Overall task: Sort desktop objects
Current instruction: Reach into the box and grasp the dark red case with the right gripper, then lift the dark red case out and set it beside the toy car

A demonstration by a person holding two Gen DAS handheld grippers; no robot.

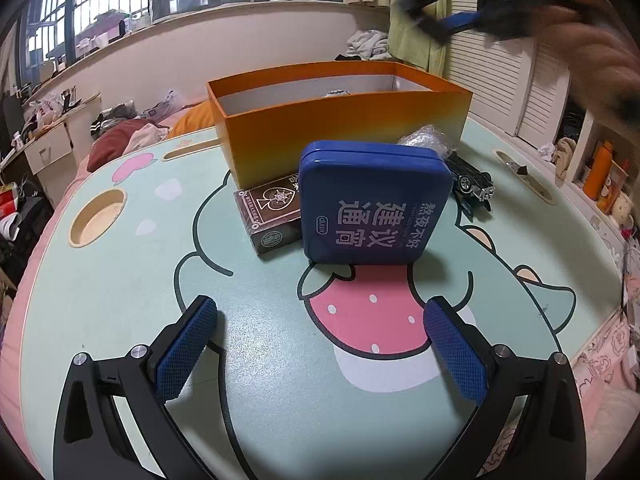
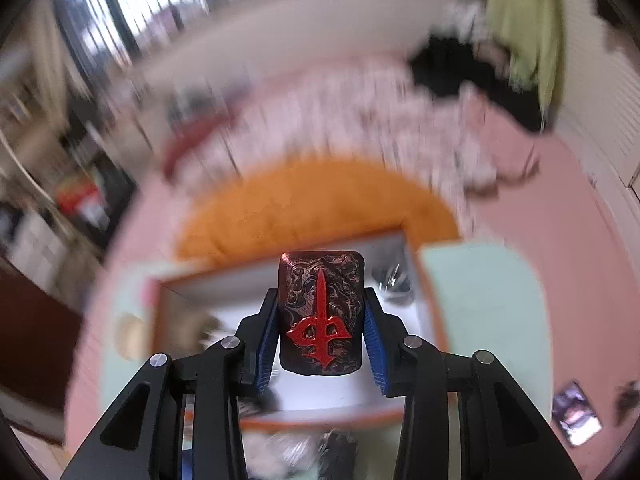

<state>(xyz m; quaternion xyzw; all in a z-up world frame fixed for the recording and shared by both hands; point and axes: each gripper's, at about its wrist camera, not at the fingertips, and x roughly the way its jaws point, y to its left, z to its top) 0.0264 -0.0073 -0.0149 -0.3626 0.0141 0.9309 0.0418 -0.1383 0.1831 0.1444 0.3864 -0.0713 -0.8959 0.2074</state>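
Left wrist view: left gripper (image 1: 320, 344) sits low over the mint cartoon-print table (image 1: 120, 288), fingers spread wide, nothing between the blue pads (image 1: 186, 350). Just ahead, a blue tin (image 1: 374, 204) with white lettering lies tilted, its far edge propped up. Left of it and touching, a brown card box (image 1: 270, 216) flat on the table. Right of the tin, a black toy car (image 1: 472, 180), with a crinkled silver wrapper (image 1: 424, 140) just behind it. Behind all of these stands the orange box (image 1: 340, 128), open top, white inside; contents mostly hidden by the near wall. Top right, blurred: the right gripper (image 1: 452, 20) and a hand (image 1: 600, 60), up above the box.

Right wrist view: right gripper (image 2: 322, 324) has a dark slab with a red dagger emblem (image 2: 322, 312) between its fingers, pads close on both sides; can't tell if they actually press it. Below and beyond, blurred, the orange box's white interior (image 2: 224, 304) with a dark object in its far right corner. Farther out: orange cushion, pink bedding.
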